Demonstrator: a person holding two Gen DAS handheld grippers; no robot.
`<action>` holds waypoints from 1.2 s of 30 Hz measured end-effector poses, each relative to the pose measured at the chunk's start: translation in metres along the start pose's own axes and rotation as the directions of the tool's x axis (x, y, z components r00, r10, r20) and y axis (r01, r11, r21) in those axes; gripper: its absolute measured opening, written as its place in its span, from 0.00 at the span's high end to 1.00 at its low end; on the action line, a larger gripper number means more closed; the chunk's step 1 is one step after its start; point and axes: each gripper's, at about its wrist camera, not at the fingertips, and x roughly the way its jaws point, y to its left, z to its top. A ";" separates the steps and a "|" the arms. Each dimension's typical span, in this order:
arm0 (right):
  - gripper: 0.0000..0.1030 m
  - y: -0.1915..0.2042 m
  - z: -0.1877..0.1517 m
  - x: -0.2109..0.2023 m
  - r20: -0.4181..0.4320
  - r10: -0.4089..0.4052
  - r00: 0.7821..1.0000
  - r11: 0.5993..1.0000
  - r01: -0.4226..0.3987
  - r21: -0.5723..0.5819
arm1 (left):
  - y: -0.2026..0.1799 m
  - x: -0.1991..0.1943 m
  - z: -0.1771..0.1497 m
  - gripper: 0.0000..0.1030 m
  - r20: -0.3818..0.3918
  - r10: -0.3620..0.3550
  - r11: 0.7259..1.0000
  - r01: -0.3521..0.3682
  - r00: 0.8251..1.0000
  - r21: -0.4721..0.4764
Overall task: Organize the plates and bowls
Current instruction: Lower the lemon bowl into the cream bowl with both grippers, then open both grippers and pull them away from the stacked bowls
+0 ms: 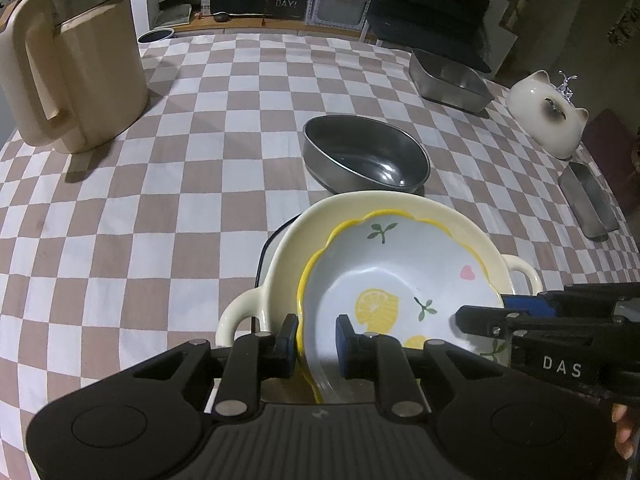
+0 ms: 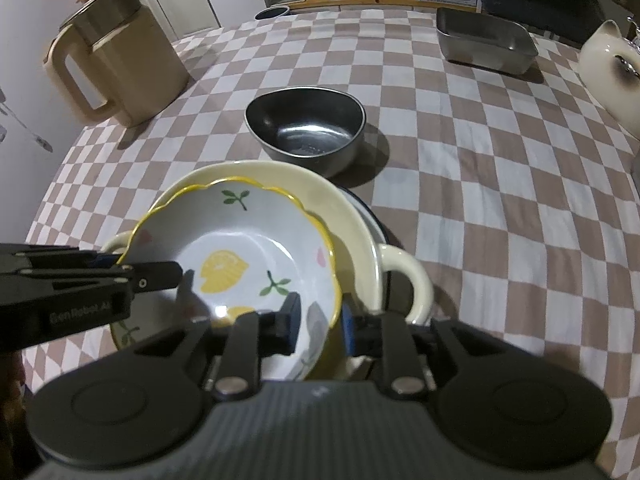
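Observation:
A white lemon-print bowl (image 1: 400, 280) with a yellow scalloped rim sits tilted inside a cream two-handled bowl (image 1: 352, 208), which rests on a dark-rimmed white plate (image 1: 266, 246). My left gripper (image 1: 316, 340) straddles the lemon bowl's near-left rim with a small gap at each pad. My right gripper (image 2: 320, 324) straddles its right rim (image 2: 336, 280) the same way. Each gripper shows in the other's view. A dark metal bowl (image 1: 364, 156) stands just behind the stack.
A beige jug (image 1: 68, 76) stands at the far left. A steel tray (image 1: 448, 78), a cat-shaped ceramic piece (image 1: 548, 108) and a narrow metal tin (image 1: 588, 200) lie at the right. A checked cloth (image 1: 160, 200) covers the table.

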 end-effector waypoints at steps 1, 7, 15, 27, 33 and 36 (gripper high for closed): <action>0.66 0.000 0.000 0.000 0.001 0.007 1.000 1.000 -0.007 0.001 | 0.000 -0.001 0.000 0.80 0.004 0.002 1.000 -0.002 1.000 0.003; 0.61 0.004 -0.001 -0.002 0.014 0.014 1.000 1.000 -0.013 -0.024 | 0.004 -0.007 0.000 0.80 0.022 -0.002 1.000 0.002 1.000 -0.003; 0.60 0.002 -0.001 -0.004 0.020 0.016 1.000 1.000 -0.016 -0.025 | 0.006 -0.014 -0.003 0.80 0.037 -0.014 1.000 0.014 0.999 0.000; 0.59 0.002 -0.005 -0.006 0.016 0.014 1.000 0.999 -0.014 -0.032 | 0.006 -0.019 -0.005 0.80 0.039 -0.016 1.000 0.015 0.999 0.009; 0.57 0.004 -0.007 -0.008 0.015 0.017 1.000 0.999 -0.017 -0.034 | 0.006 -0.020 -0.006 0.78 0.039 -0.015 1.000 0.015 0.999 0.008; 0.51 0.005 -0.008 -0.011 0.015 0.027 1.000 0.999 -0.026 -0.037 | 0.006 -0.023 -0.007 0.66 0.044 -0.022 1.000 0.022 0.999 0.005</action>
